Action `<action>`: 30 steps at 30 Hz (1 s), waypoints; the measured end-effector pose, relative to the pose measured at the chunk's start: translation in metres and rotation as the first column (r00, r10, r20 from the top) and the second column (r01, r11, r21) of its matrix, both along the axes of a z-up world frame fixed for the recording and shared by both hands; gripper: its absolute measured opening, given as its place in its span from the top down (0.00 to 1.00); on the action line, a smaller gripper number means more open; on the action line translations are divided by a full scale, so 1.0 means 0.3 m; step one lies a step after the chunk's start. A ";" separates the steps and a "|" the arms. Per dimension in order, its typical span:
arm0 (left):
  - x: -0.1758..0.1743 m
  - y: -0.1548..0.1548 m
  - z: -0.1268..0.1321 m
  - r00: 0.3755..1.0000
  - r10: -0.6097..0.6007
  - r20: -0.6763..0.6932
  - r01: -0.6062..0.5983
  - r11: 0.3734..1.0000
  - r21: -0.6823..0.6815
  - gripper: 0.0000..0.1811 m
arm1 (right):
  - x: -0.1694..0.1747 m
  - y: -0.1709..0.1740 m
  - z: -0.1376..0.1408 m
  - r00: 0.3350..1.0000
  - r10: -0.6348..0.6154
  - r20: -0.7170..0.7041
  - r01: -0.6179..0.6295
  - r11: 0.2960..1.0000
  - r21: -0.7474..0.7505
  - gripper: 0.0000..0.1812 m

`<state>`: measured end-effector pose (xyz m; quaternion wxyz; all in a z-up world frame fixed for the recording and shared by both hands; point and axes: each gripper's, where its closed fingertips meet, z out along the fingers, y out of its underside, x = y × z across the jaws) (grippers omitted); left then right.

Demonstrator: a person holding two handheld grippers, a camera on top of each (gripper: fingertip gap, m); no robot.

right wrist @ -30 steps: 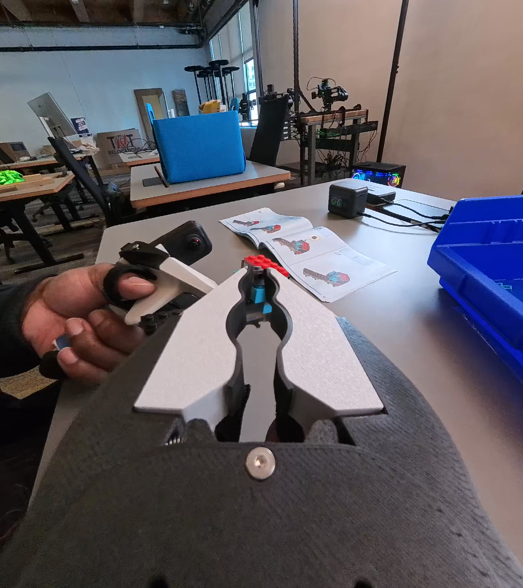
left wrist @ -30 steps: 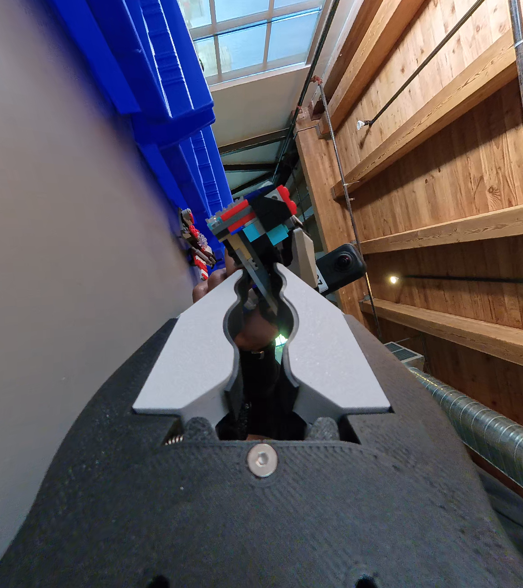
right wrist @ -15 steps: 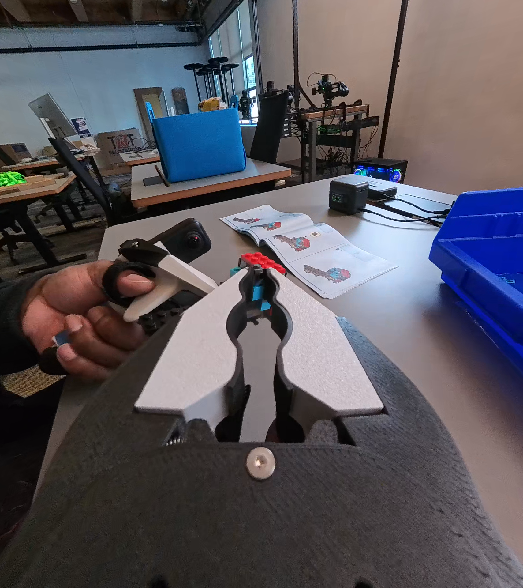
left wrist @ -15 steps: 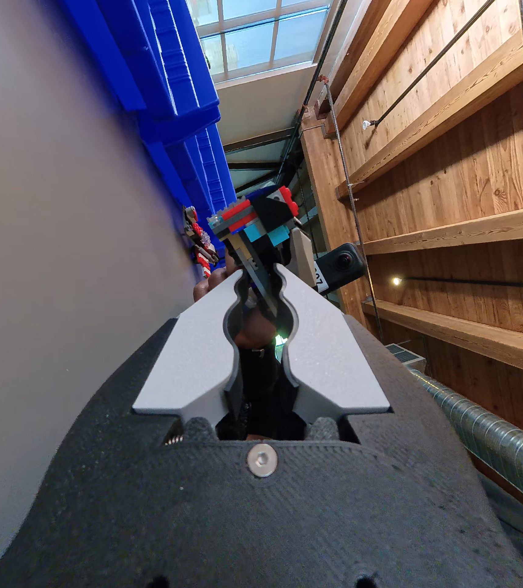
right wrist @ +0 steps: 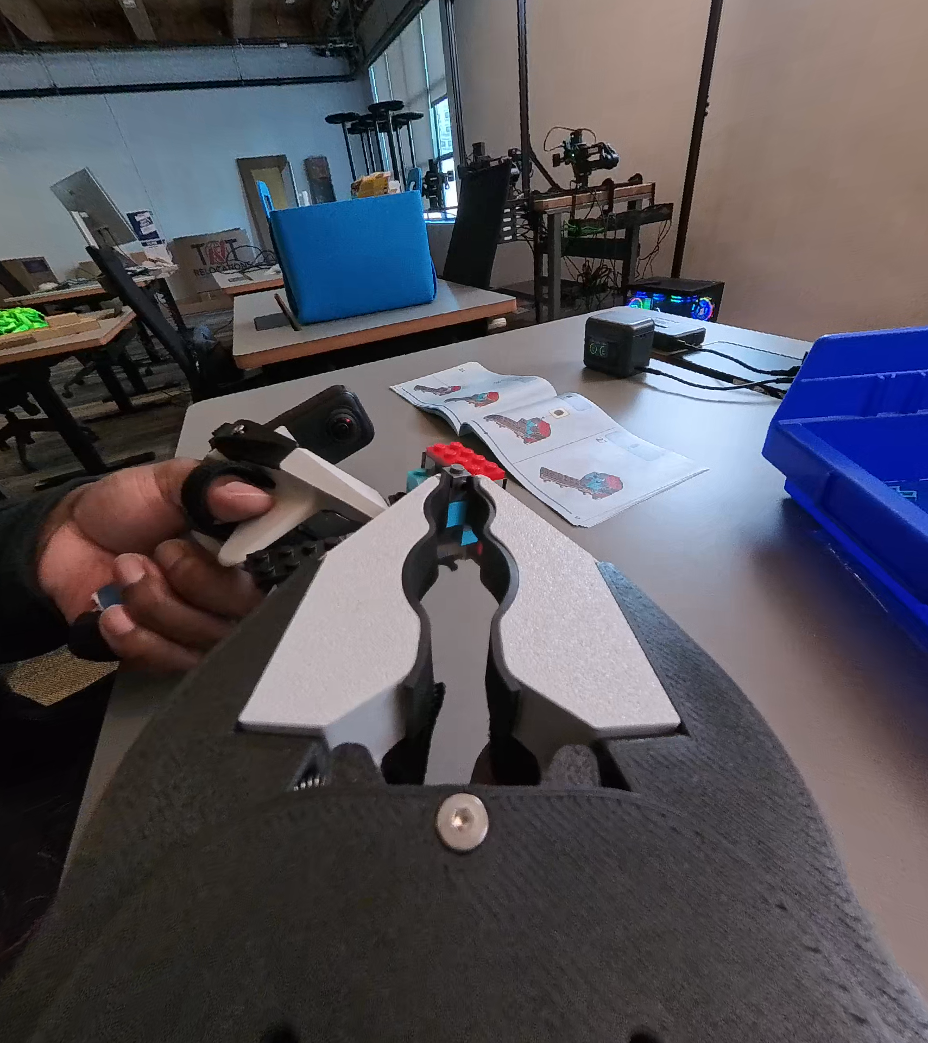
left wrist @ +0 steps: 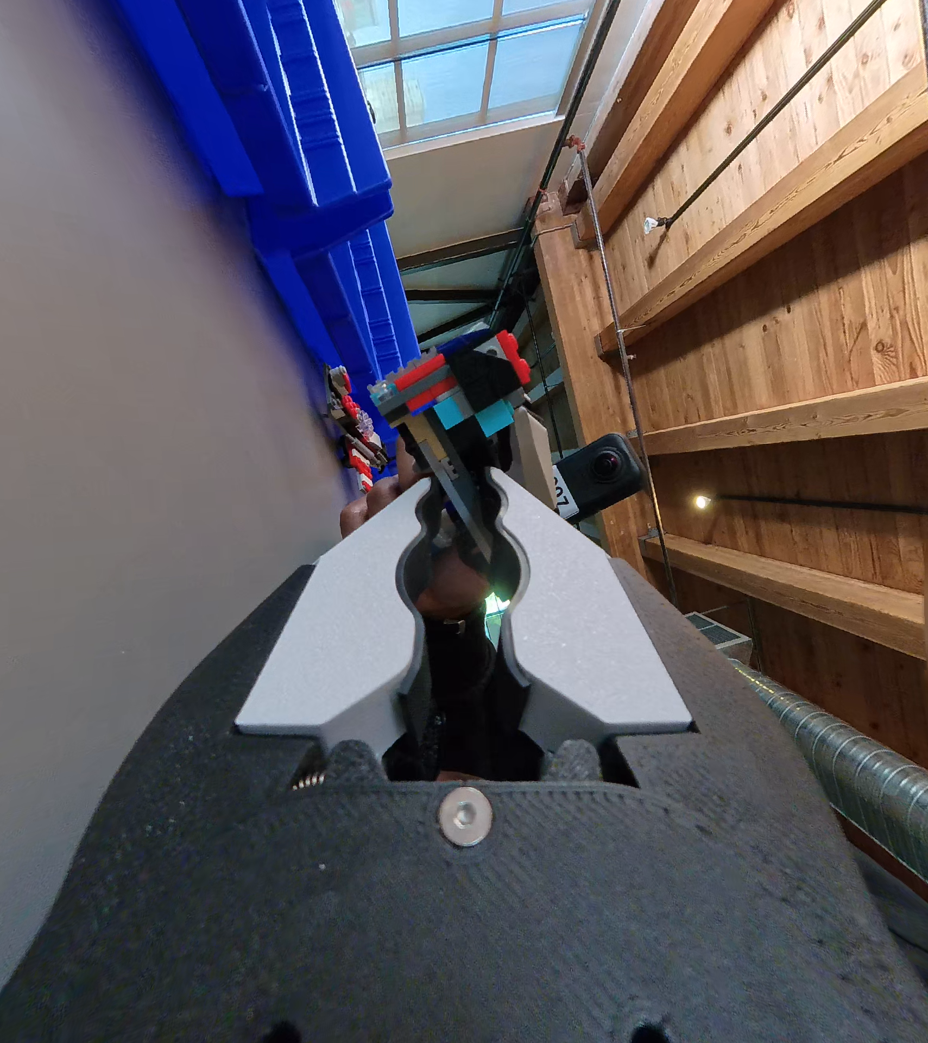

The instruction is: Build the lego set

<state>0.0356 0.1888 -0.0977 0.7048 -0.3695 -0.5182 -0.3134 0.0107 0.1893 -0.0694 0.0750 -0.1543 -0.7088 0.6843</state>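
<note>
Left gripper: the left gripper [left wrist: 464, 491], with pale grey fingers [left wrist: 337, 621] on a black textured body, is clamping the thin dark grey plate that is sticking out from the bottom of the lego model; its camera is lying rolled on its side, so the table is running up the left edge.

Right gripper: the right gripper [right wrist: 458, 485], of the same grey-and-black build, is pinching the model from the opposite side, its tips closing on a small grey and turquoise part.

Lego model: the partly built lego model [left wrist: 450, 389] of red, black, turquoise, grey and tan bricks is being held in the air above the table between the two grippers; from the right wrist view its red studded plate [right wrist: 464, 458] is showing on top.

Hand: a person's hand [right wrist: 140, 564] in a dark sleeve is squeezing the white trigger of the left gripper, just left of the model.

Table: the grey table top [right wrist: 704, 592] is lying beneath the grippers.

Booklet: an open paper instruction booklet [right wrist: 546, 434] is lying flat on the table, just behind the model.

Bin: a bright blue plastic bin [right wrist: 890, 440] is sitting on the table to the right, well apart from the booklet.

Loose pieces: a small cluster of red, white and grey pieces [left wrist: 354, 429] is resting on the table beside the bins.
</note>
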 end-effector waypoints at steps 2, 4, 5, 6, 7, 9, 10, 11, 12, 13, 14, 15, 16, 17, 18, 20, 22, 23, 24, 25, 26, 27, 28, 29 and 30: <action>0.000 0.000 0.000 1.000 0.000 0.001 0.000 1.000 0.001 0.93 | 0.001 -0.001 -0.001 1.000 0.001 0.001 -0.001 1.000 0.001 0.96; 0.000 0.000 -0.001 1.000 0.000 0.002 0.000 1.000 0.002 0.93 | 0.001 -0.002 -0.002 1.000 0.001 0.000 -0.001 1.000 0.001 0.96; -0.001 0.000 -0.001 1.000 0.000 0.003 0.000 1.000 0.002 0.93 | 0.001 -0.002 -0.003 1.000 0.002 0.001 -0.002 1.000 0.002 0.96; -0.001 0.000 -0.002 1.000 0.000 0.003 0.000 1.000 0.001 0.93 | 0.001 -0.003 -0.003 1.000 0.002 0.001 -0.002 1.000 0.001 0.96; -0.001 0.000 -0.003 1.000 0.000 0.003 0.000 1.000 0.002 0.93 | 0.001 -0.003 -0.002 1.000 0.002 0.001 -0.002 1.000 0.000 0.96; -0.002 -0.001 -0.003 1.000 0.000 0.004 0.000 1.000 0.002 0.93 | 0.001 -0.003 -0.003 1.000 0.003 0.002 -0.003 1.000 0.000 0.96; -0.002 -0.001 -0.004 1.000 0.000 0.004 0.000 1.000 0.000 0.93 | 0.001 -0.003 -0.003 1.000 0.003 0.003 -0.003 1.000 -0.001 0.96; -0.002 -0.002 -0.005 1.000 0.001 0.005 -0.001 1.000 -0.001 0.93 | 0.001 -0.003 -0.003 1.000 0.003 0.004 -0.003 1.000 -0.002 0.96; -0.003 -0.002 -0.006 1.000 0.001 0.005 -0.001 1.000 -0.001 0.93 | 0.001 -0.004 -0.004 1.000 0.004 0.005 -0.004 1.000 -0.002 0.96; -0.004 -0.003 -0.007 1.000 0.001 0.006 -0.001 1.000 -0.001 0.93 | 0.001 -0.004 -0.004 1.000 0.004 0.004 -0.004 1.000 -0.001 0.96; -0.004 -0.003 -0.007 1.000 0.001 0.007 -0.001 1.000 -0.001 0.93 | 0.001 -0.004 -0.005 1.000 0.005 0.004 -0.005 1.000 -0.001 0.96; -0.004 -0.004 -0.007 1.000 0.002 0.007 -0.002 1.000 -0.001 0.93 | 0.001 -0.004 -0.006 1.000 0.005 0.005 -0.005 1.000 0.000 0.96; -0.004 -0.005 -0.007 1.000 0.002 0.006 -0.002 1.000 -0.001 0.93 | 0.001 -0.004 -0.005 1.000 0.005 0.005 -0.005 1.000 -0.001 0.96; -0.004 -0.006 -0.007 1.000 0.002 0.006 -0.002 1.000 -0.001 0.93 | 0.001 -0.004 -0.004 1.000 0.005 0.005 -0.005 1.000 -0.002 0.96; -0.005 -0.007 -0.008 1.000 0.003 0.006 -0.003 1.000 -0.002 0.93 | 0.000 -0.004 -0.003 1.000 0.005 0.004 -0.005 1.000 -0.004 0.96; -0.005 -0.011 -0.011 1.000 0.004 0.008 -0.004 1.000 -0.002 0.93 | 0.000 -0.003 0.000 1.000 0.005 -0.002 -0.005 1.000 -0.008 0.96; -0.006 -0.015 -0.014 1.000 0.007 0.011 -0.007 1.000 -0.003 0.93 | 0.001 -0.001 0.005 1.000 0.005 -0.020 -0.005 1.000 -0.007 0.95; -0.005 -0.018 -0.016 1.000 0.008 0.013 -0.008 1.000 -0.004 0.93 | 0.002 0.000 0.006 0.999 0.005 -0.035 -0.005 1.000 -0.002 0.95; -0.005 -0.020 -0.017 1.000 0.010 0.014 -0.009 1.000 -0.006 0.93 | 0.005 0.000 0.004 0.998 0.006 -0.054 -0.006 1.000 0.008 0.94; -0.006 -0.022 -0.017 1.000 0.010 0.014 -0.010 1.000 -0.009 0.93 | 0.006 0.000 0.001 0.997 0.007 -0.078 -0.005 1.000 0.023 0.93; -0.007 -0.023 -0.016 1.000 0.010 0.012 -0.010 1.000 -0.011 0.93 | 0.007 0.000 -0.002 0.994 0.005 -0.107 0.000 0.999 0.042 0.92; -0.008 -0.025 -0.016 1.000 0.010 0.012 -0.010 1.000 -0.014 0.93 | 0.008 0.001 -0.006 0.990 0.003 -0.142 0.006 0.998 0.065 0.91; -0.009 -0.026 -0.016 1.000 0.011 0.013 -0.010 1.000 -0.016 0.93 | 0.010 0.002 -0.011 0.984 0.003 -0.179 0.013 0.996 0.088 0.90; -0.009 -0.026 -0.017 1.000 0.010 0.013 -0.010 1.000 -0.018 0.93 | 0.014 0.003 -0.013 0.976 0.006 -0.216 0.018 0.994 0.108 0.89; -0.008 -0.027 -0.018 1.000 0.009 0.015 -0.009 1.000 -0.019 0.93 | 0.017 0.003 -0.015 0.966 0.009 -0.257 0.024 0.992 0.127 0.87</action>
